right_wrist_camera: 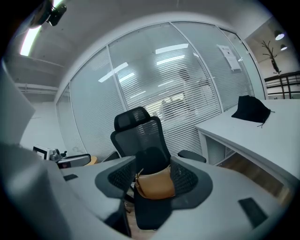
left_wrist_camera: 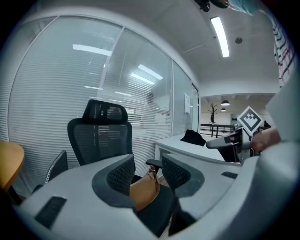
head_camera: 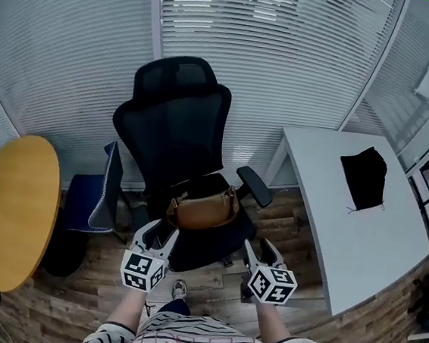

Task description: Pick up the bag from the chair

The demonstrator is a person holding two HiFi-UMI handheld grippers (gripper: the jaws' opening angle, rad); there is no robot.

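The brown handbag (head_camera: 203, 208) lay across the seat of the black mesh office chair (head_camera: 175, 121), towards the seat's front edge. Both grippers were held near that edge, one on each side, and neither touched the bag. The left gripper (head_camera: 159, 235) had its jaws apart with nothing between the pads. In its own view the bag appeared beyond the gap. The right gripper (head_camera: 261, 250) had its jaws spread wider and was also empty, with the bag framed between them but short of the pads.

The step in hand was judged to be the approach for the grasp. Recommended procedure:

1. Keep both sets of jaws apart until the pads flank the bag.
2. Aim for the bag's upper edge or its strap, not the rounded body. The body looks soft and would probably bulge out from between the pads.
3. Steer the right gripper inside the armrest (head_camera: 255, 185), which stands close to the bag's end.
4. Close firmly, then lift straight up. The bag will probably sag, so raise it clear of the seat before drawing it back.
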